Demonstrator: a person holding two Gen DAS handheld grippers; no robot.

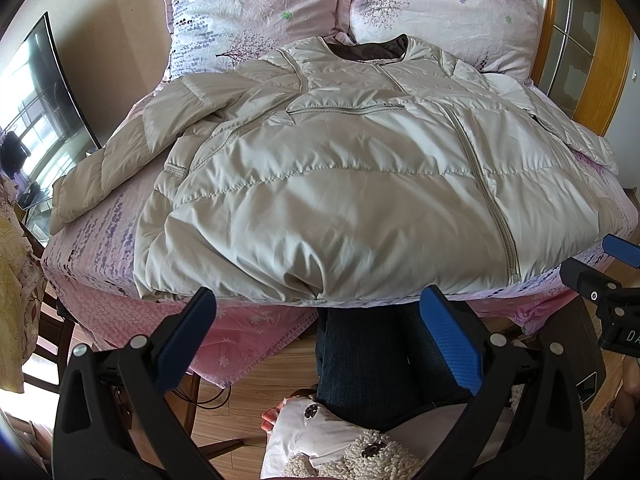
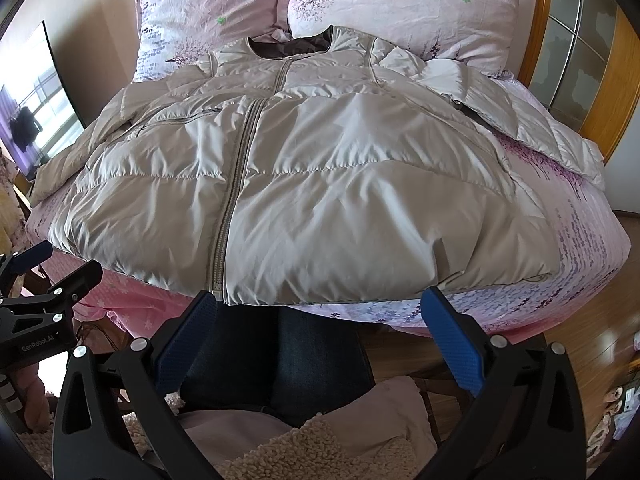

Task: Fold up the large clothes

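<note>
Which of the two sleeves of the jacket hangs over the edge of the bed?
The sleeve toward the television side: its cuff passes the mattress edge. The other sleeve lies wholly on the sheet, near the wooden headboard.

One puffer jacket [image 1: 340, 184] on one bed [image 1: 100, 240] — two pillows: left [image 1: 248, 12], right [image 1: 448, 12]. Two tongs — left [image 1: 320, 332], right [image 2: 320, 332]. One TV [image 1: 44, 92].
</note>
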